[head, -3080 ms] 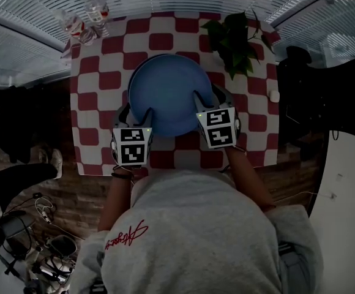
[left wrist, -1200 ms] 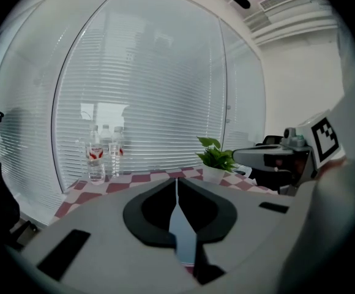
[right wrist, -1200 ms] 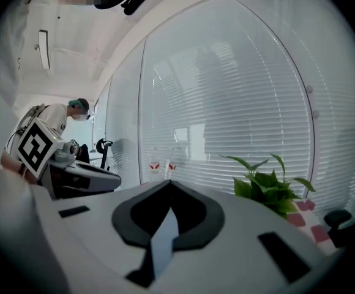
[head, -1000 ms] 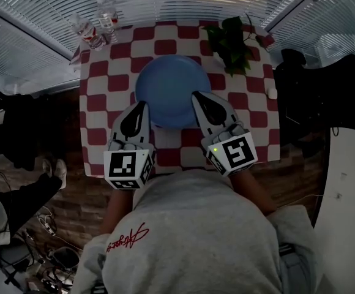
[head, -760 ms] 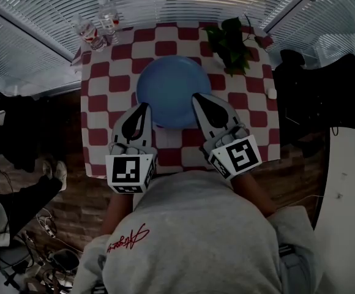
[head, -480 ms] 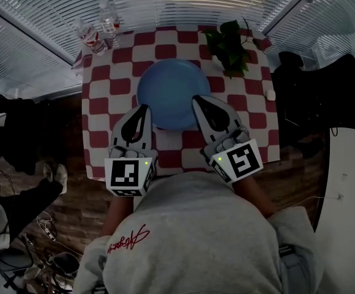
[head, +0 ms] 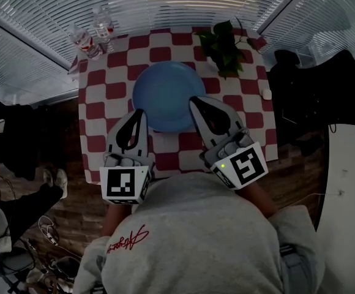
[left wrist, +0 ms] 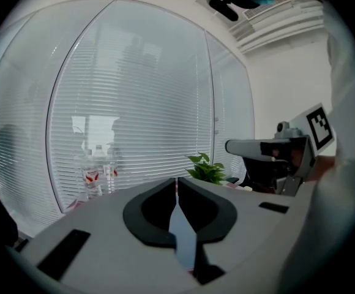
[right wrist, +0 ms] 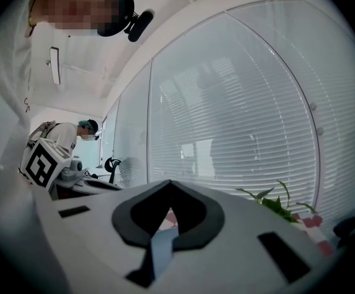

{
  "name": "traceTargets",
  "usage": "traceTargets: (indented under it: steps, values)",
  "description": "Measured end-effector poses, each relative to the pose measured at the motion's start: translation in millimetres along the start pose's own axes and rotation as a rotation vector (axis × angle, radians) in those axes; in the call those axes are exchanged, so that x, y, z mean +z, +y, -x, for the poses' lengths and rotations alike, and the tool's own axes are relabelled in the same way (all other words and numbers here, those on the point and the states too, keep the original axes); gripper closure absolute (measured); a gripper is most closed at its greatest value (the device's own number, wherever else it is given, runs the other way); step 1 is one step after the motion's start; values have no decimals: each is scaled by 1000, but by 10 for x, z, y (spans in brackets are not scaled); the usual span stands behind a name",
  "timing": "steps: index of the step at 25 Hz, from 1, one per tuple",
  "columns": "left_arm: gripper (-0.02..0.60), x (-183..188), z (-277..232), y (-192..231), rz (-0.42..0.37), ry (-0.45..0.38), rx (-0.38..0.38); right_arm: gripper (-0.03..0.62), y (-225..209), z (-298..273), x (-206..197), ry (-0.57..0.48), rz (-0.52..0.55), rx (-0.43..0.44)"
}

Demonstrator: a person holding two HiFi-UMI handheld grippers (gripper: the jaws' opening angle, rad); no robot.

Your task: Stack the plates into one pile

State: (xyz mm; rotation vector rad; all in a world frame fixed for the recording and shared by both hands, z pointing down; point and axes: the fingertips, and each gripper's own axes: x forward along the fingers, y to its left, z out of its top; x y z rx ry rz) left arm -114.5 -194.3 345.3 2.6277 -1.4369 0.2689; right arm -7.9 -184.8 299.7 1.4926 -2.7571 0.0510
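Sitting on checked table (head: 104, 92), blue plate (head: 165, 94), left hand-held gripper (head: 141, 113) and right hand-held gripper (head: 194, 101) both pressed together

Plate (head: 165, 97): blue, smooth, dull sheen.
Tablecloth (head: 101, 94): red-and-white checked cloth, matt.
Bottles (head: 90, 34), eleven o'clock of the plate: clear glossy plastic.
Left gripper (head: 142, 111) and right gripper (head: 194, 100): grey matt plastic shells, black inner pads.
Sweatshirt (head: 196, 237): grey soft cloth.

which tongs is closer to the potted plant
Right. The right tongs point at the blue plate's near right edge, on the same side as the potted plant. The left tongs point at the plate's near left edge, farther from it.
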Motion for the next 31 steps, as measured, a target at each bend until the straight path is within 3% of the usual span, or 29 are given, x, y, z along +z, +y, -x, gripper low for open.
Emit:
traceTargets:
  steps: [31]
  values:
    - [555,165,90,4,-8,-44,-9,585,62,2,79,-9,9,-9]
